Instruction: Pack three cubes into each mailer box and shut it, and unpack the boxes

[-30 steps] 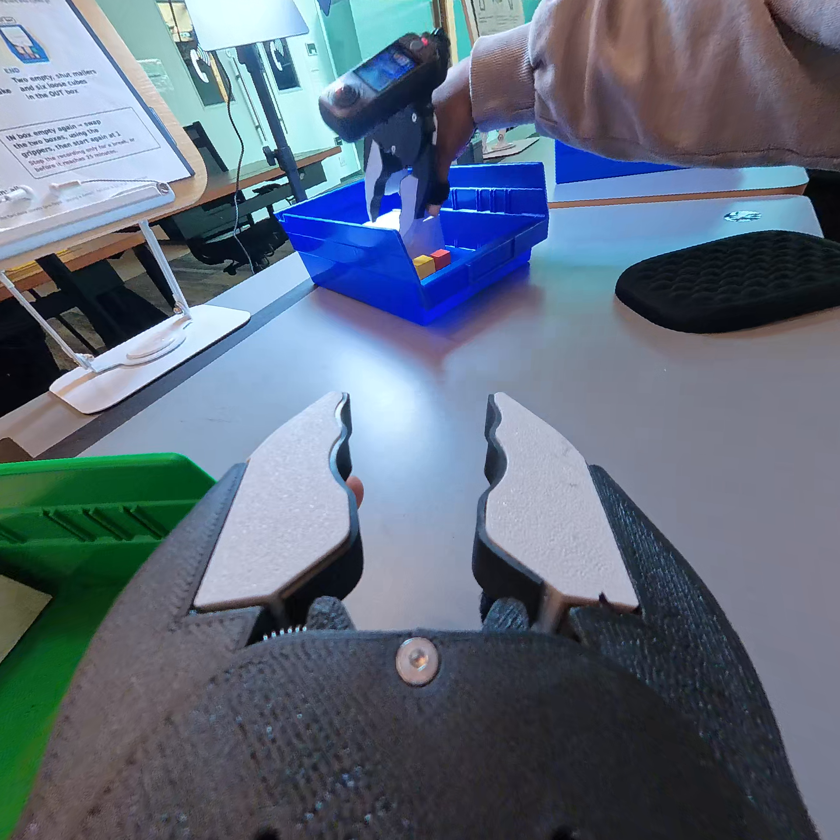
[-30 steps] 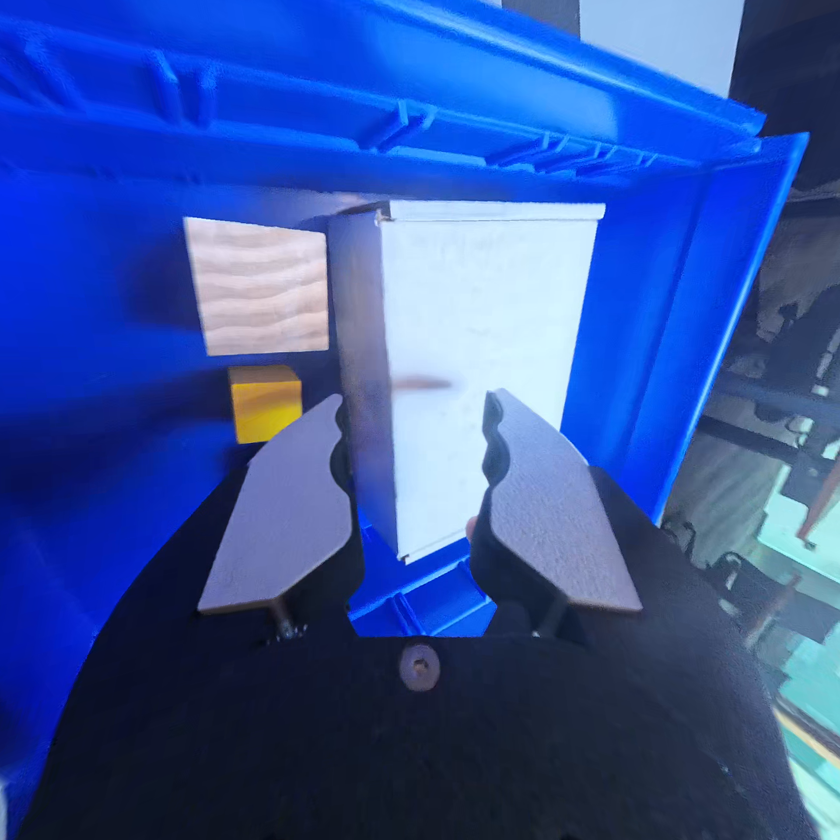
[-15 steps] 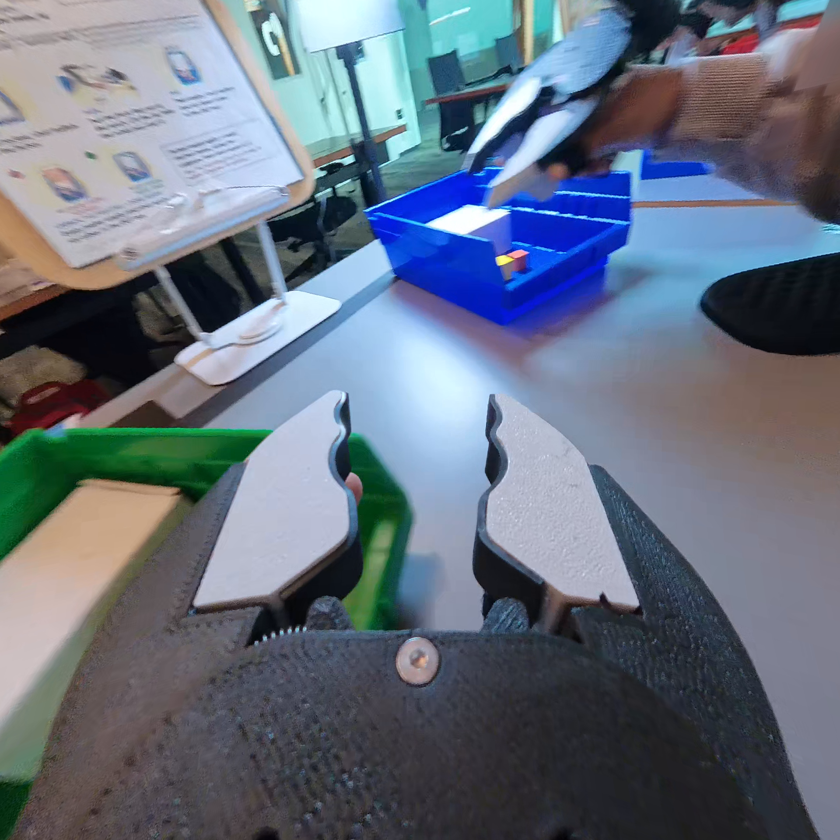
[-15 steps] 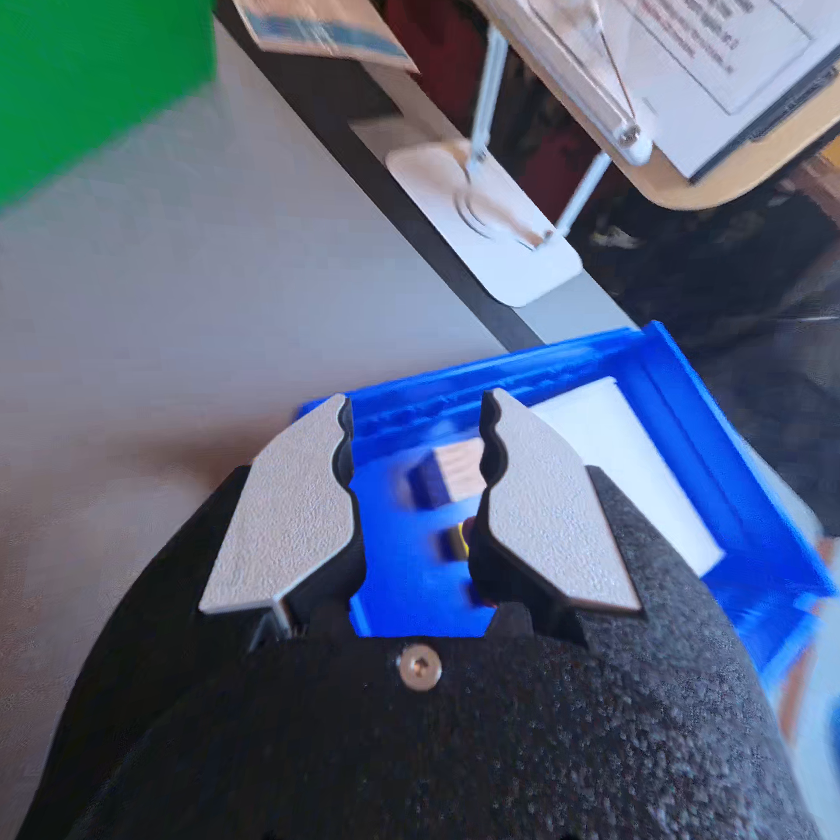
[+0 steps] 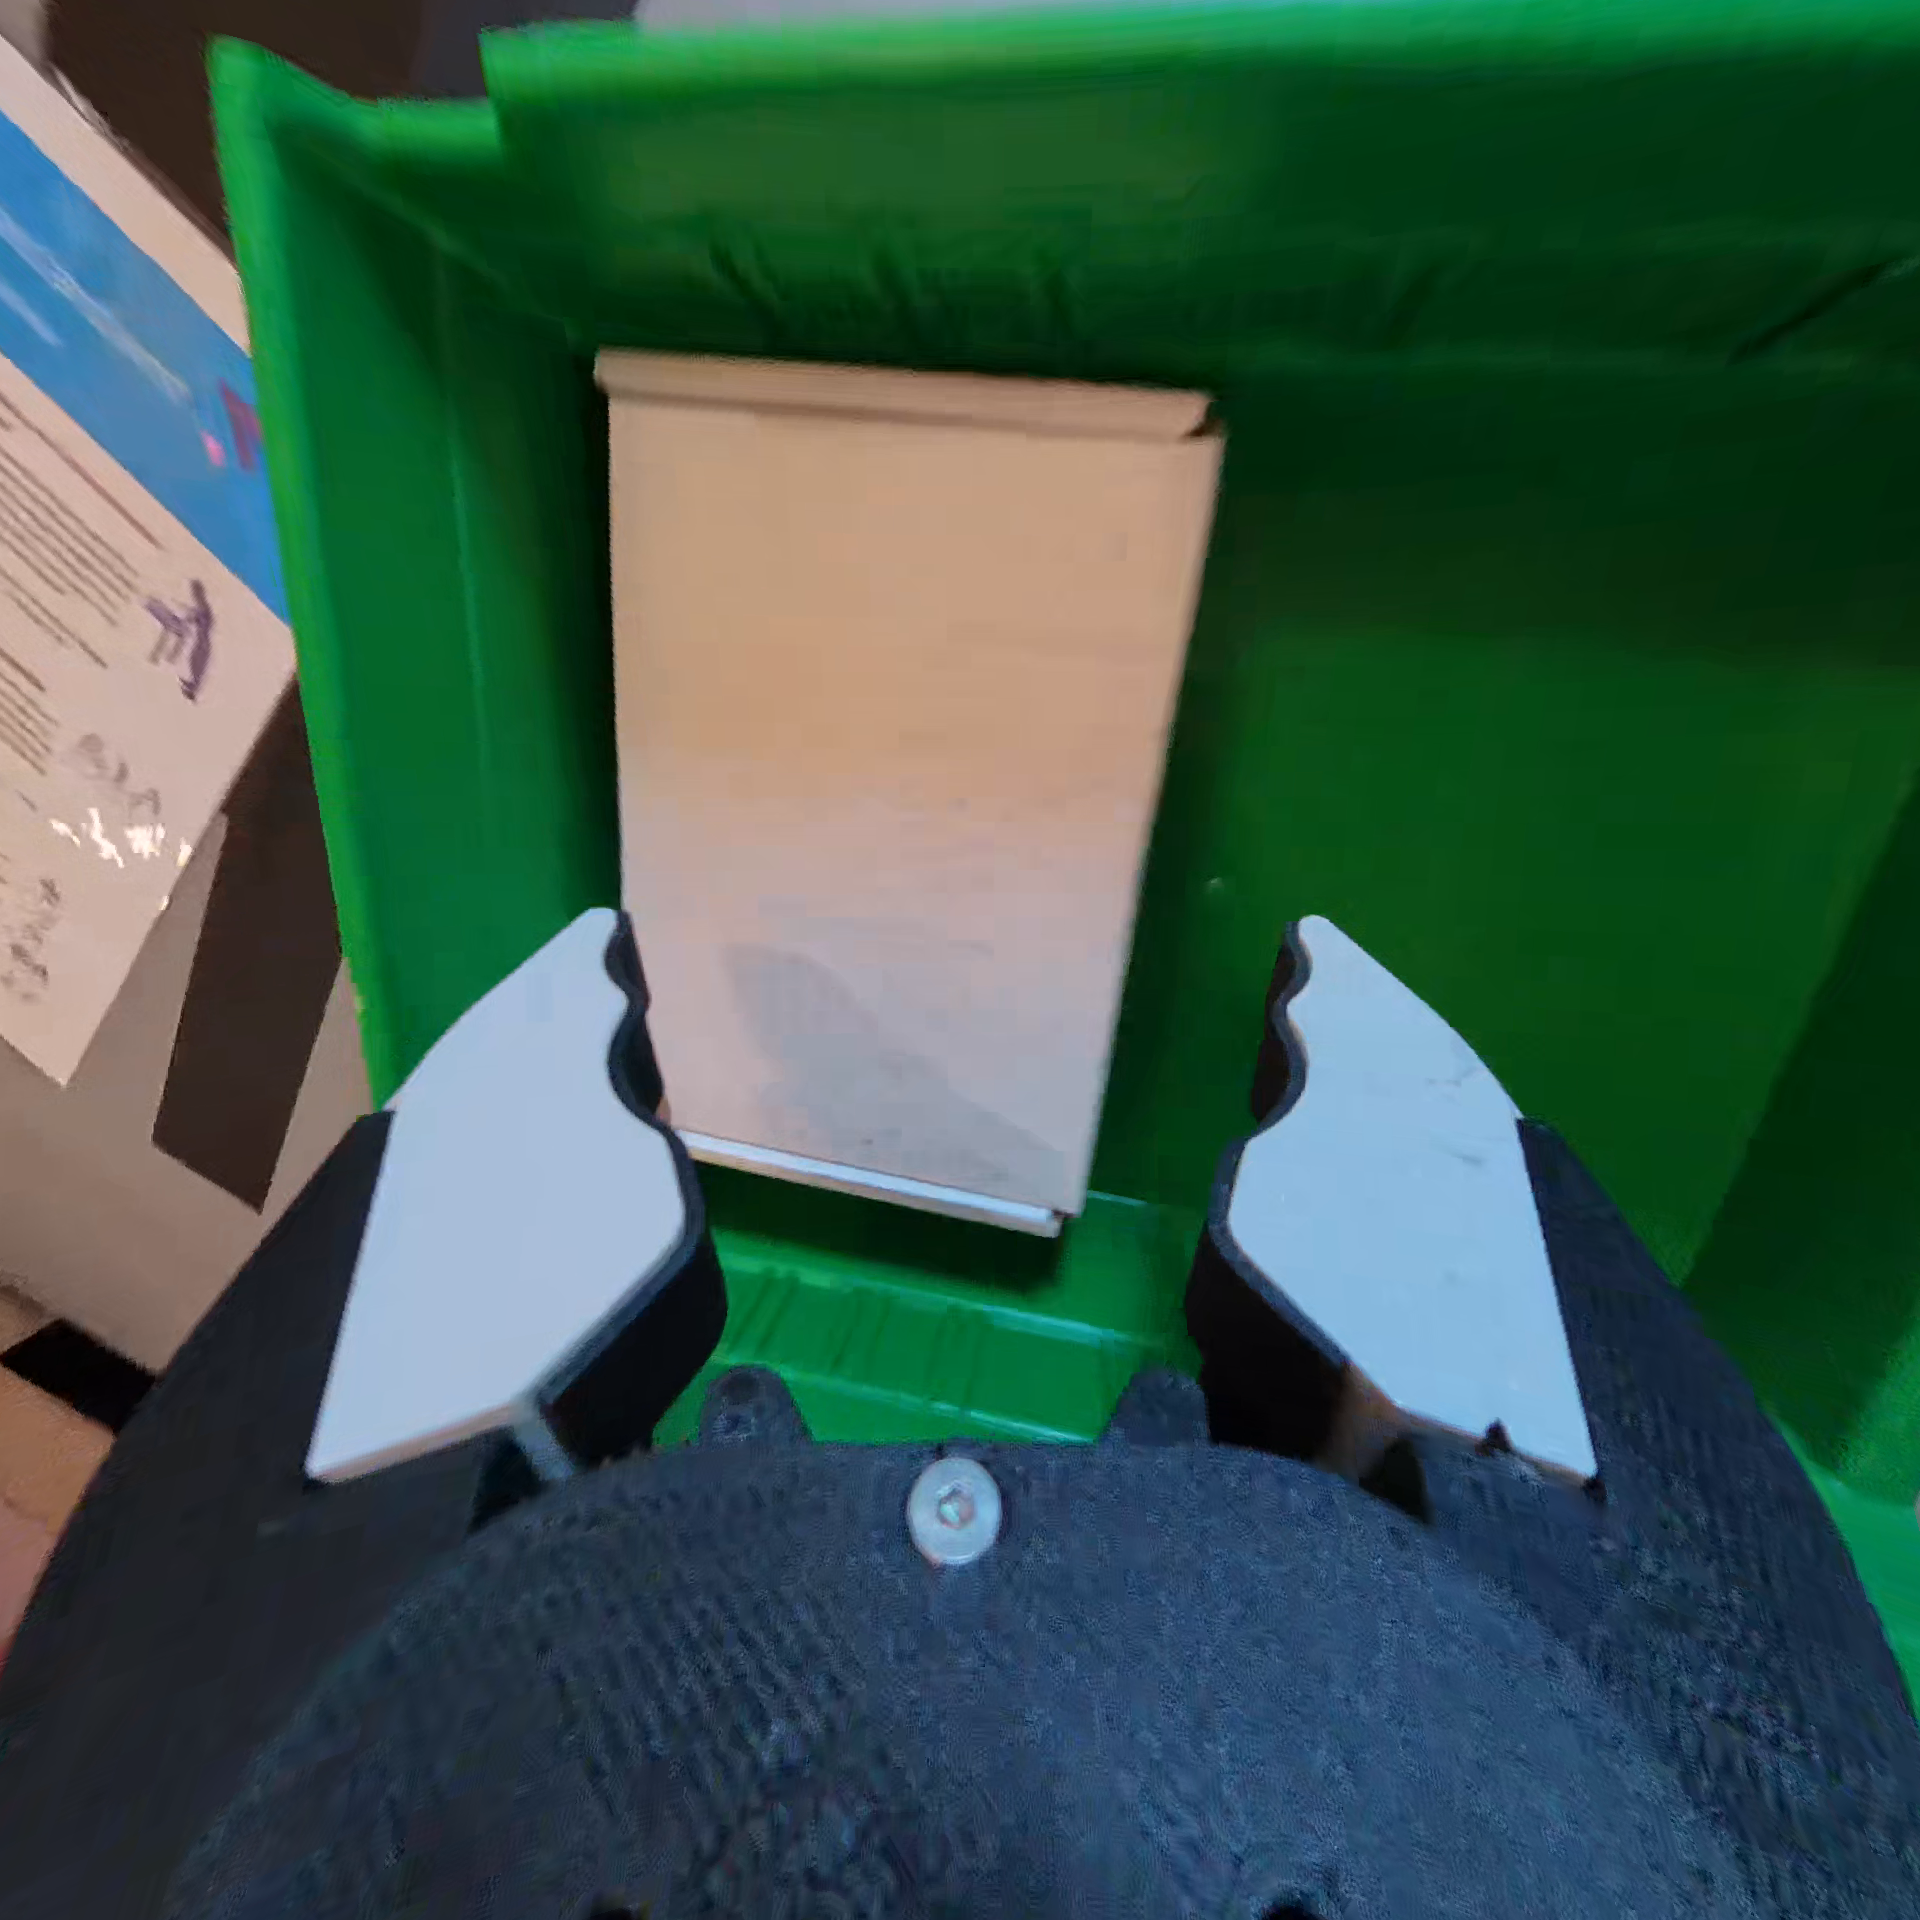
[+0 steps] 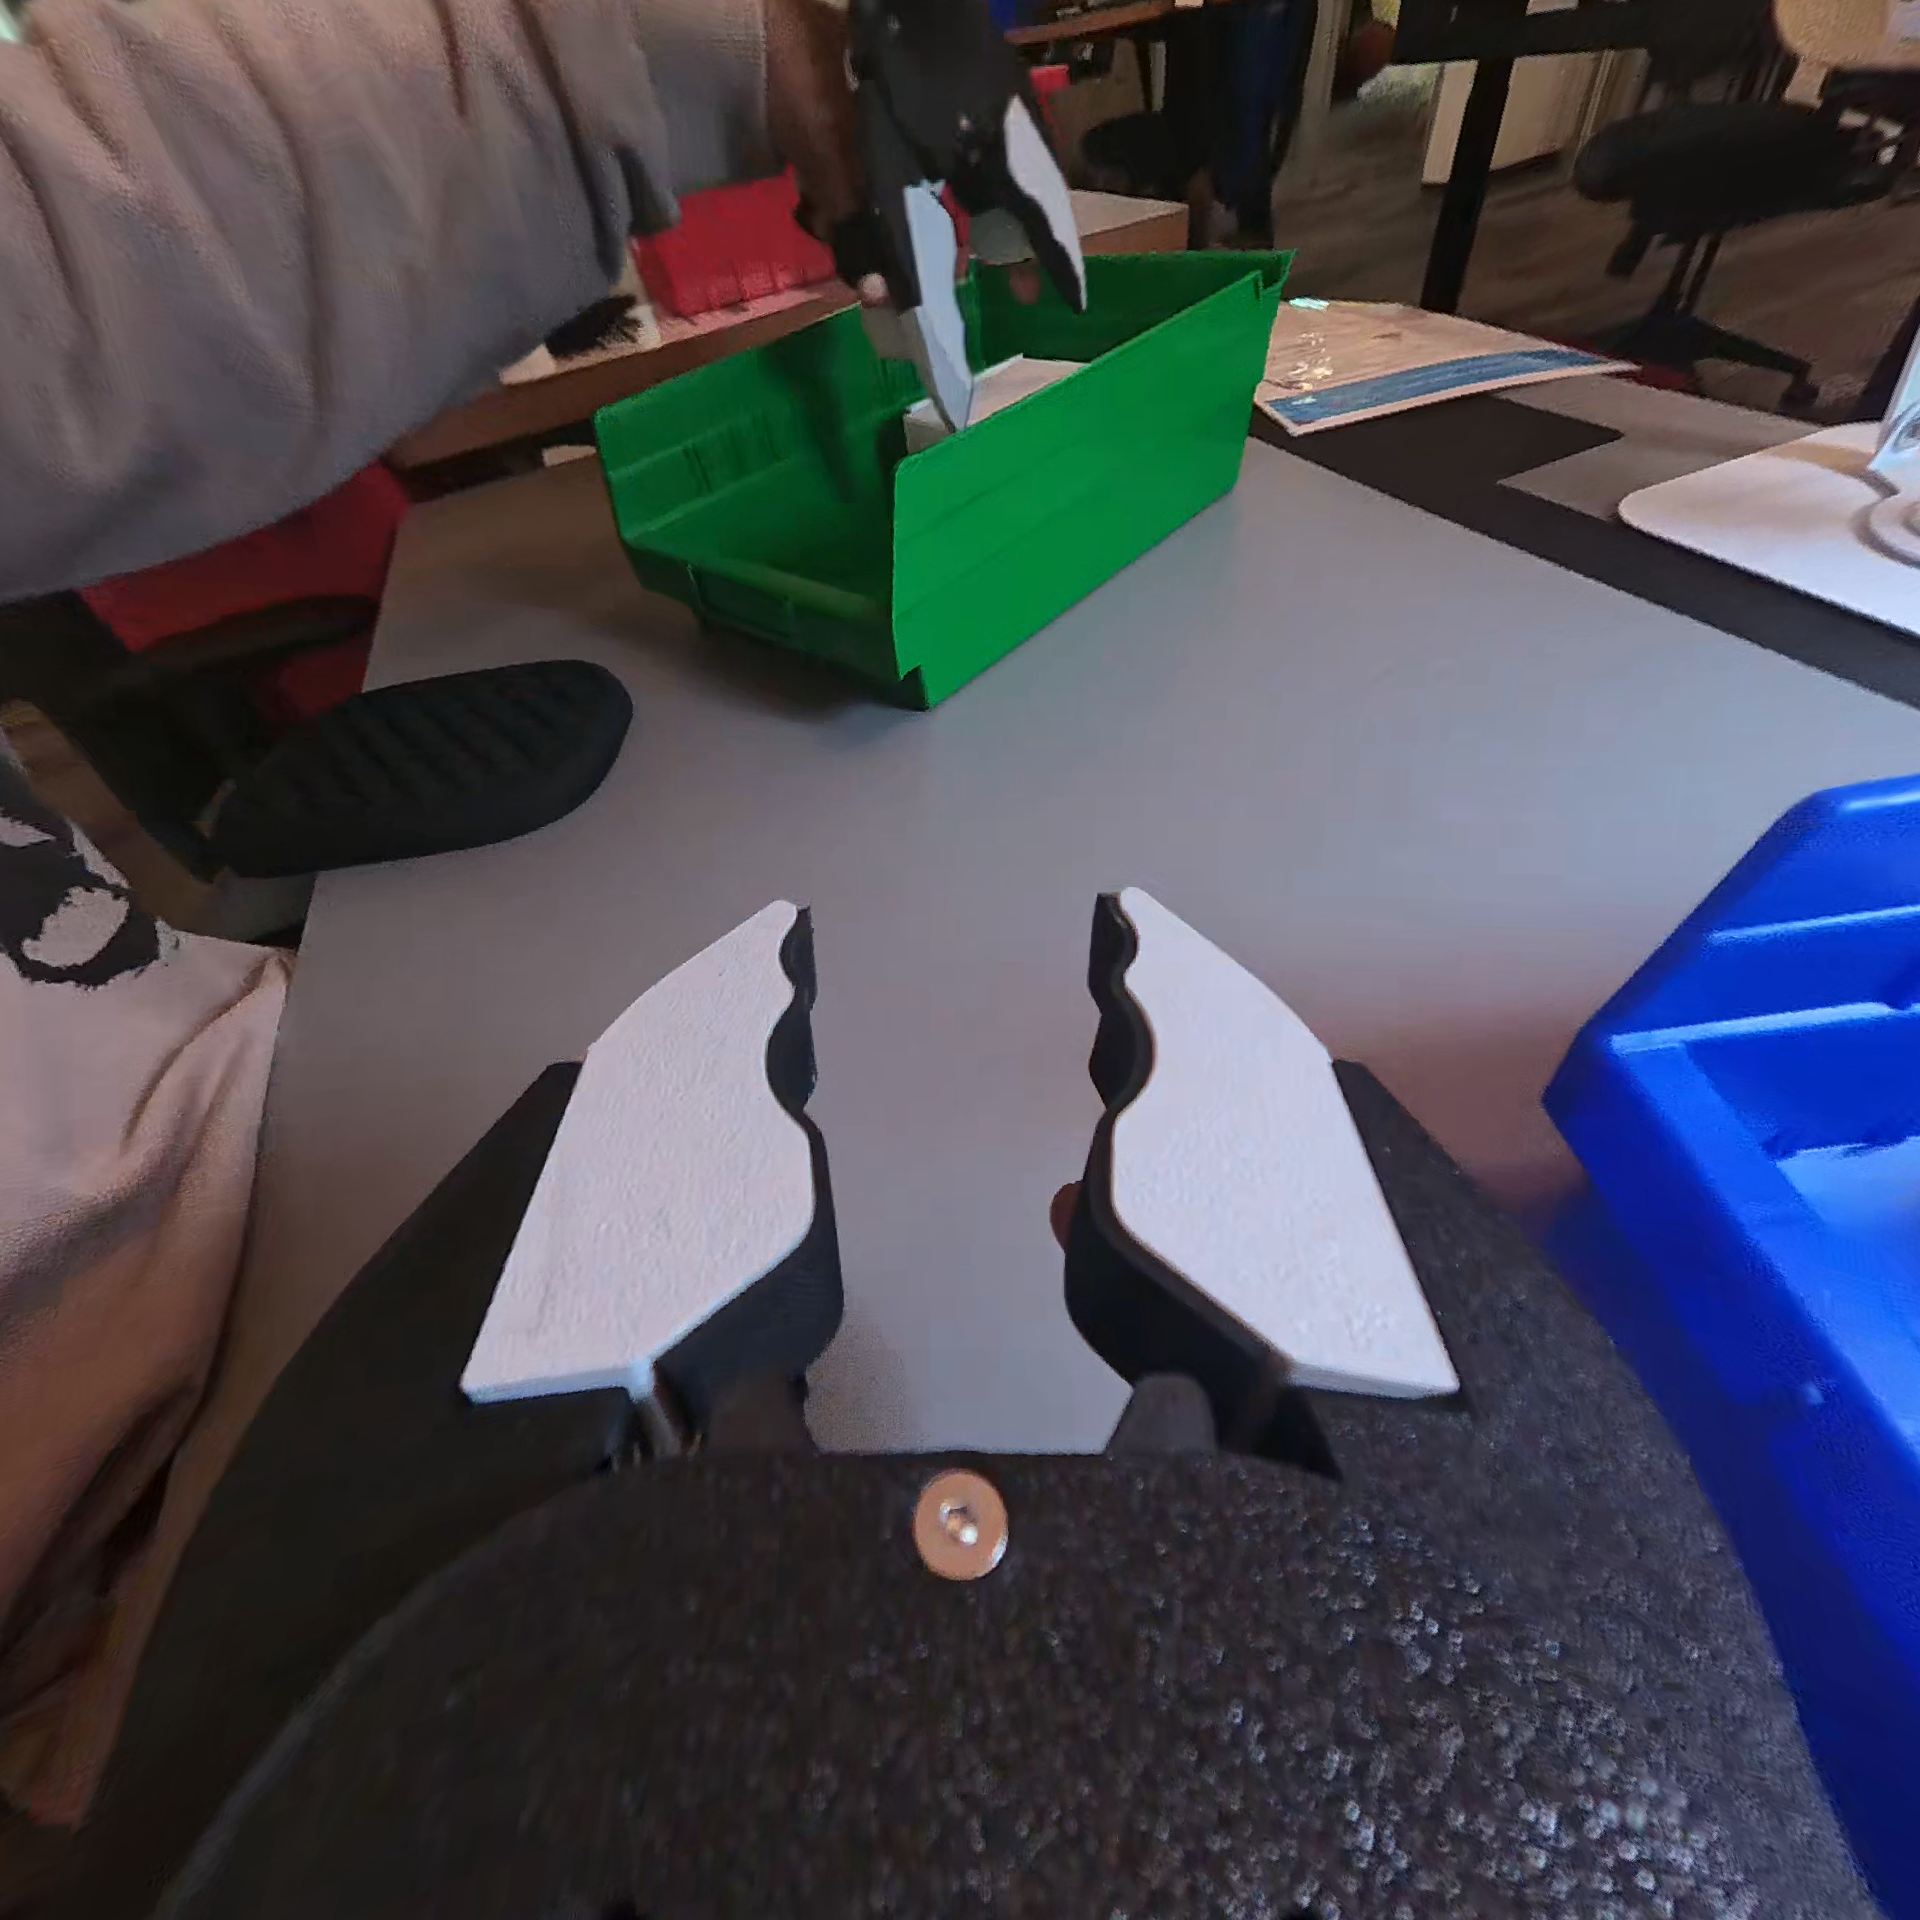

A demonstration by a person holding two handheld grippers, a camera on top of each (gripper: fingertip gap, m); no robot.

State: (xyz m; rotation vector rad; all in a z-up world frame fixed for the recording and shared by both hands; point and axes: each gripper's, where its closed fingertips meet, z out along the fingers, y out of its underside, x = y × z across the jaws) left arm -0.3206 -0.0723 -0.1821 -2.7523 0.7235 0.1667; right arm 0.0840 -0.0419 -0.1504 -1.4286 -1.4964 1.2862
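In the left wrist view my left gripper (image 5: pixel 956 925) is open wide above a closed white mailer box (image 5: pixel 904 727) that lies flat in the green bin (image 5: pixel 1507 520). Its left finger (image 5: pixel 520 1143) is by the box's left edge. The right finger (image 5: pixel 1382 1195) stands clear of the box, so nothing is held. In the right wrist view my right gripper (image 6: pixel 951 909) is open and empty over the grey table (image 6: pixel 1143 779). The green bin (image 6: pixel 1060 520) stands farther off, with the left gripper (image 6: pixel 1013 353) over the box (image 6: pixel 997 390) in it.
A blue bin (image 6: pixel 1766 1195) is close at the right gripper's right. A black pad (image 6: pixel 416 758) lies at the table's left edge. A person's grey sleeve (image 6: pixel 260 260) reaches to the green bin. A stand's white base (image 6: pixel 1787 520) and printed sheets (image 6: pixel 1434 364) (image 5: pixel 94 623) lie beyond. Spacing between my two grippers at the tips: around 40 cm.
My left gripper swung from the table to over the green bin and opened much wider. My right gripper drew back from the white box in the blue bin and now faces the table.
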